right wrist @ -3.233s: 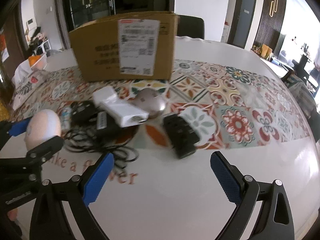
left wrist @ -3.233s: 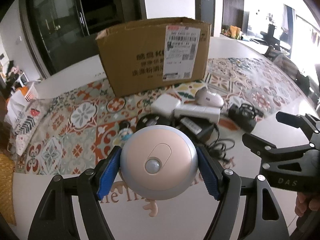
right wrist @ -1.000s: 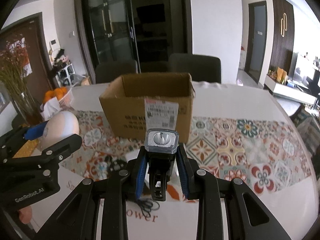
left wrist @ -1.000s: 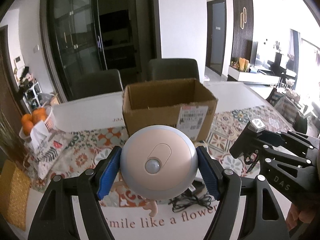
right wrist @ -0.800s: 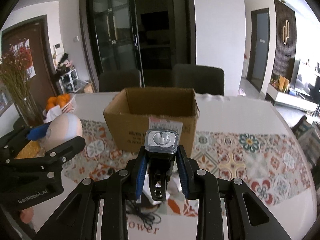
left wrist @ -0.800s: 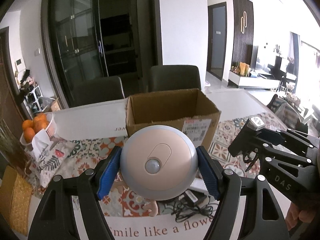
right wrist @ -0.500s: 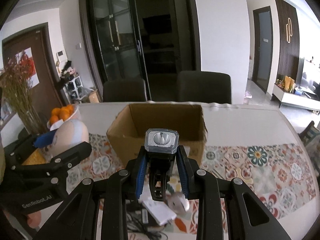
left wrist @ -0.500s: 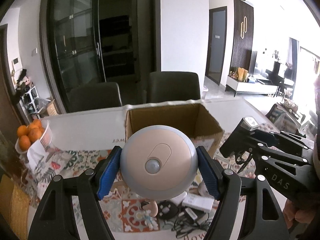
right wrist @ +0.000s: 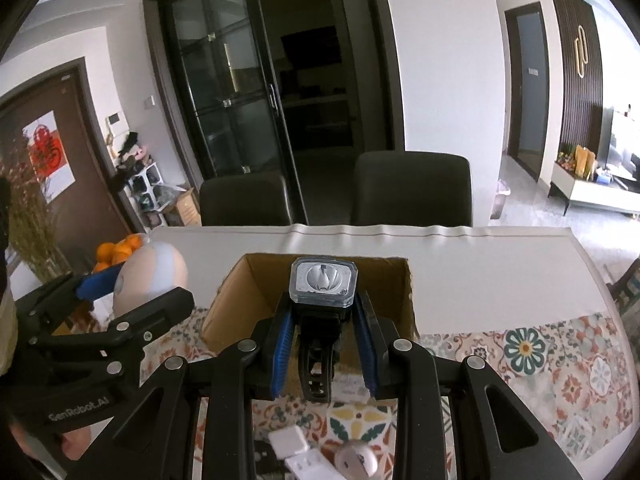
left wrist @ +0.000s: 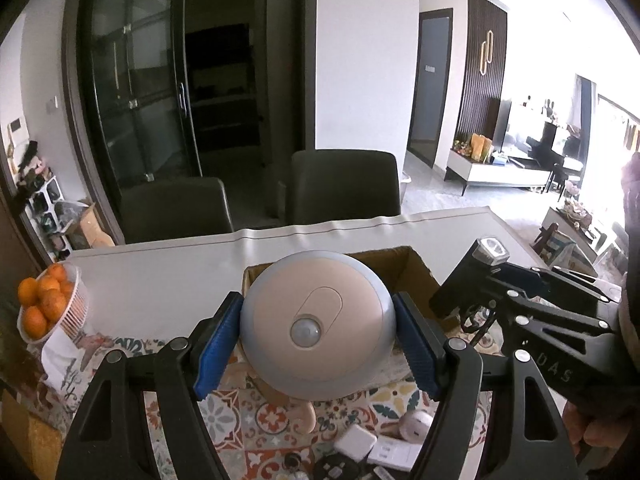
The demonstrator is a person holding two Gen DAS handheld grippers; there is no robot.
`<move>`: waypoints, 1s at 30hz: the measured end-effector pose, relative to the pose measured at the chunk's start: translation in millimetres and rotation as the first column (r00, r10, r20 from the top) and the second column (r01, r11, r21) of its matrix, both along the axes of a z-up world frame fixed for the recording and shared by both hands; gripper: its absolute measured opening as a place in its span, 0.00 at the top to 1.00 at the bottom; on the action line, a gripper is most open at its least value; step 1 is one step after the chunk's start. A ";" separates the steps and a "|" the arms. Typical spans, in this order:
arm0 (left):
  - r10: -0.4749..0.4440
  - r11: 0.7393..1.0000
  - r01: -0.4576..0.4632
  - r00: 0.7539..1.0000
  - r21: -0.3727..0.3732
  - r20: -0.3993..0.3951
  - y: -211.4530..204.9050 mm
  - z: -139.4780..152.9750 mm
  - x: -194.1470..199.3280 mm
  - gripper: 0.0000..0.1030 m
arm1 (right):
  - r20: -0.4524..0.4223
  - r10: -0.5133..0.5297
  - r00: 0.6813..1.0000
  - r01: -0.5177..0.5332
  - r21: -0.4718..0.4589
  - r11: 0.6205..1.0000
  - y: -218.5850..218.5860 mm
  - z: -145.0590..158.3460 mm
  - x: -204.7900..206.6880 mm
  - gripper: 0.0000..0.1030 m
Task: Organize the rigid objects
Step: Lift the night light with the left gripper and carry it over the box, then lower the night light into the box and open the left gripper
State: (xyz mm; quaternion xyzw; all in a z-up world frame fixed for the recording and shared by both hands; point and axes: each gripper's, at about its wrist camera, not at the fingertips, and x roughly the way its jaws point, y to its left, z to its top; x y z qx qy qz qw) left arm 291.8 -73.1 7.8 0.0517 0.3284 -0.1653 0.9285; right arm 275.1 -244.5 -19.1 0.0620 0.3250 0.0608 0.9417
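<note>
My left gripper (left wrist: 318,344) is shut on a round pink and grey sensor light (left wrist: 318,326), its blue pads pressed on both sides. My right gripper (right wrist: 323,346) is shut on a black bike light (right wrist: 323,284) with a square clear lens that points forward. An open cardboard box (right wrist: 256,300) stands on the table just beyond and below both held things. In the left wrist view the box (left wrist: 416,268) shows behind the sensor light, and the right gripper with the bike light (left wrist: 490,250) is at the right. The sensor light (right wrist: 150,274) appears at the left of the right wrist view.
Small white and black devices (left wrist: 356,446) and a cable lie on the patterned table runner (right wrist: 560,364) below the grippers. A basket of oranges (left wrist: 44,304) stands at the table's left end. Two dark chairs (right wrist: 408,186) stand behind the white table (right wrist: 480,264).
Both grippers rose and moved toward the box with their objects still held. The box now lies right under the held things, and the pile of devices has slid to the bottom edge.
</note>
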 end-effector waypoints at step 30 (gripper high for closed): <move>0.088 0.993 -0.056 0.938 0.102 -0.334 -11.5 -86.9 98.5 0.26 | -0.393 0.002 0.920 -0.003 -0.001 1.000 -21.9 -92.8 110.4 0.70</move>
